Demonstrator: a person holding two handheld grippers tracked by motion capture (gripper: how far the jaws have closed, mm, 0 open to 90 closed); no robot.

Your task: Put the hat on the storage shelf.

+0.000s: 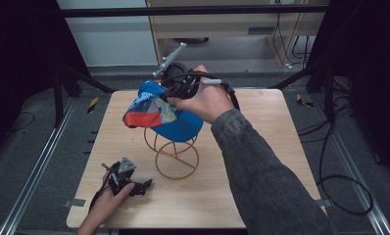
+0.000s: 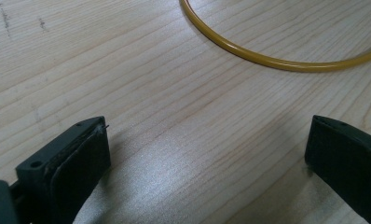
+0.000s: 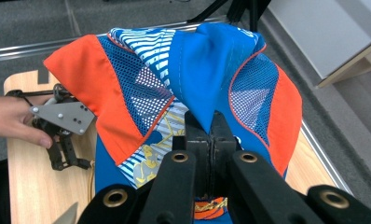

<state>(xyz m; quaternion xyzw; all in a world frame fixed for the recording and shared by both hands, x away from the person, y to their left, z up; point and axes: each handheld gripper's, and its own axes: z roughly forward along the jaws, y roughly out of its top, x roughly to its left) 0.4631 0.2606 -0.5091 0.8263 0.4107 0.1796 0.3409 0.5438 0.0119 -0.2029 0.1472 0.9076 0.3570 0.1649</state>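
**A:** Right gripper (image 3: 210, 122): how do its jaws stand?

**B:** Clenched. In the right gripper view the two black jaws meet with a fold of blue fabric pinched between their pads. The fabric belongs to a cap (image 3: 193, 84) of blue cloth with orange panels, blue mesh and a striped print.

**A:** Where is the cap relative to that gripper?

**B:** Directly at and beyond the jaw tips, spreading to either side of them. In the high view the right gripper (image 1: 171, 93) sits at the cap's far upper edge, with the person's right hand (image 1: 205, 100) wrapped around its body and a grey sleeve (image 1: 261, 171) trailing back from it. The cap (image 1: 161, 113) hangs below the gripper, draped over the top of a yellow wire stand (image 1: 176, 155); the stand's ring base rests on the wooden table (image 1: 261, 147).

**A:** And the left gripper?

**B:** Released. In the left gripper view its jaws stand wide apart with bare table (image 2: 174, 140) between them. Ahead of the jaws lies an arc of the stand's yellow ring (image 2: 267, 60), near but not touching.

**A:** Its place relative to the right gripper?

**B:** Well apart. In the high view the left gripper (image 1: 146, 184) lies low on the table in the left hand (image 1: 109, 203), just beside the stand's base. The right gripper view shows the left gripper (image 3: 62, 126) beyond the cap's orange edge, fingers (image 3: 16, 121) on it.
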